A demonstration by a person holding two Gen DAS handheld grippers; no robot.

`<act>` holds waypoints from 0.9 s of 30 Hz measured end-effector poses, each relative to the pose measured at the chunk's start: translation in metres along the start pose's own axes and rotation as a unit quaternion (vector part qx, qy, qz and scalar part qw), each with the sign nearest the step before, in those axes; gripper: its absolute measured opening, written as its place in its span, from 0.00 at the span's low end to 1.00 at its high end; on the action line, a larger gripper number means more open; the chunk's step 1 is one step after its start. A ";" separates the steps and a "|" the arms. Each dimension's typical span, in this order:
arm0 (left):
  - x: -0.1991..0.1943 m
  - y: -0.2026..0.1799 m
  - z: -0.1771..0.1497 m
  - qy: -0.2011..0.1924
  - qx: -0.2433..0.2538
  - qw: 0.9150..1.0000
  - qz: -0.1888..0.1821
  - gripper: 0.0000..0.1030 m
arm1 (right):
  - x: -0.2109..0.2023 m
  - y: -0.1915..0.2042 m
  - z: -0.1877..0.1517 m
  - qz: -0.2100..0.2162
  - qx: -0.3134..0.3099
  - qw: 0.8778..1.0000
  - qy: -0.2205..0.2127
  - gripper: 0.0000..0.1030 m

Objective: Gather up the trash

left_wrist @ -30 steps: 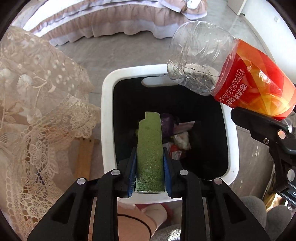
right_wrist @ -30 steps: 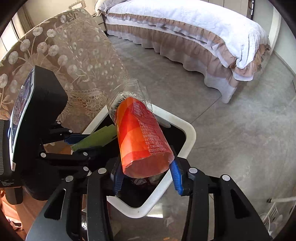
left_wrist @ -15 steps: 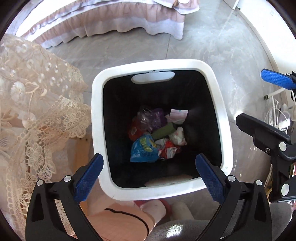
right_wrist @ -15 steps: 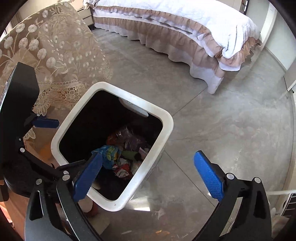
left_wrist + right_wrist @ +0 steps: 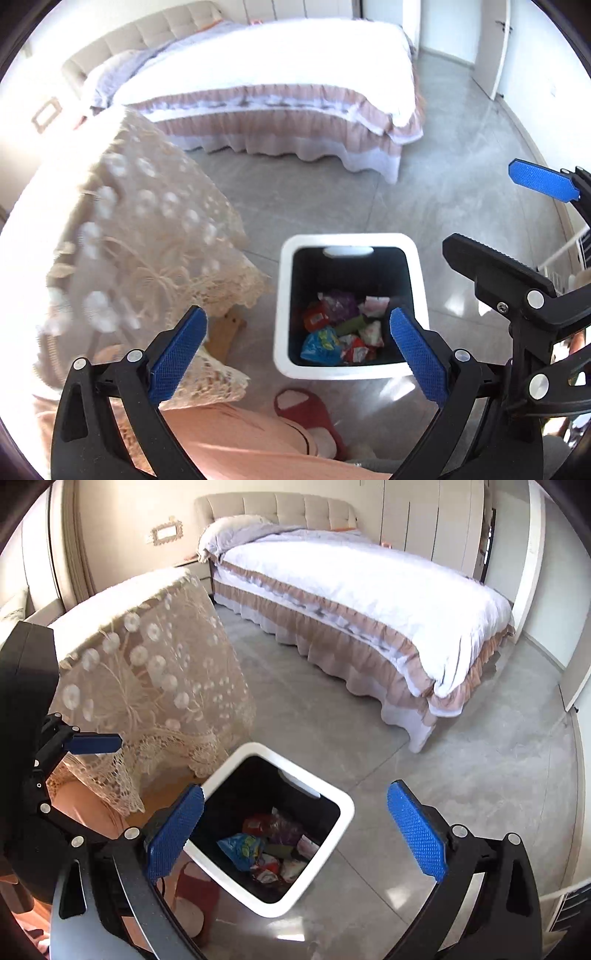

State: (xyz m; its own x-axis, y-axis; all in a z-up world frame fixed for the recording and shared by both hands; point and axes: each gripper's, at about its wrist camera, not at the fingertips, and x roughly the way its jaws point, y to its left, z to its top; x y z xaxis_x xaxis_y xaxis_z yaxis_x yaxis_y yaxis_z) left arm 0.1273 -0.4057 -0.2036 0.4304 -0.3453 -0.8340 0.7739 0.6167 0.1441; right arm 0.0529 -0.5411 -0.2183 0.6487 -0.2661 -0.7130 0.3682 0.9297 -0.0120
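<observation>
Above the white bin [image 5: 351,306], the left gripper [image 5: 299,339] and right gripper [image 5: 295,834] hang wide open, empty. Trash [image 5: 341,334] lies inside; the drop looks done. Next likely calls for finding more litter.

The bin [image 5: 351,242] looks like smooth plastic, white matt rim with a dark inside. The wrappers [image 5: 341,334] in it are shiny crinkly foil or plastic film. Floor [image 5: 461,794] around the bin is polished grey stone or concrete, pretty glossy with glare spots. Beside the bin, the table [image 5: 155,672] wears a cream lace cloth. Both the left gripper [image 5: 295,350] and right gripper [image 5: 291,834] are matt black plastic with rough, knobbly blue pads [image 5: 415,836] and small metal screws.
</observation>
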 end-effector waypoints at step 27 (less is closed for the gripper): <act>-0.255 0.183 -0.138 -0.228 -0.299 0.886 0.271 0.95 | -0.162 0.204 0.072 0.169 -0.021 0.949 -0.266 0.96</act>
State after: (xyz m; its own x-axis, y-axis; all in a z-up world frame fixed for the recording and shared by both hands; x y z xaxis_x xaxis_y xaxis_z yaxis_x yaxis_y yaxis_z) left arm 0.0950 -0.1078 -0.0379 0.9119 -0.0490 -0.4074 0.0701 0.9969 0.0371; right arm 0.0708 -0.3271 -0.0544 0.9738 -0.0305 -0.2255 0.0585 0.9912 0.1184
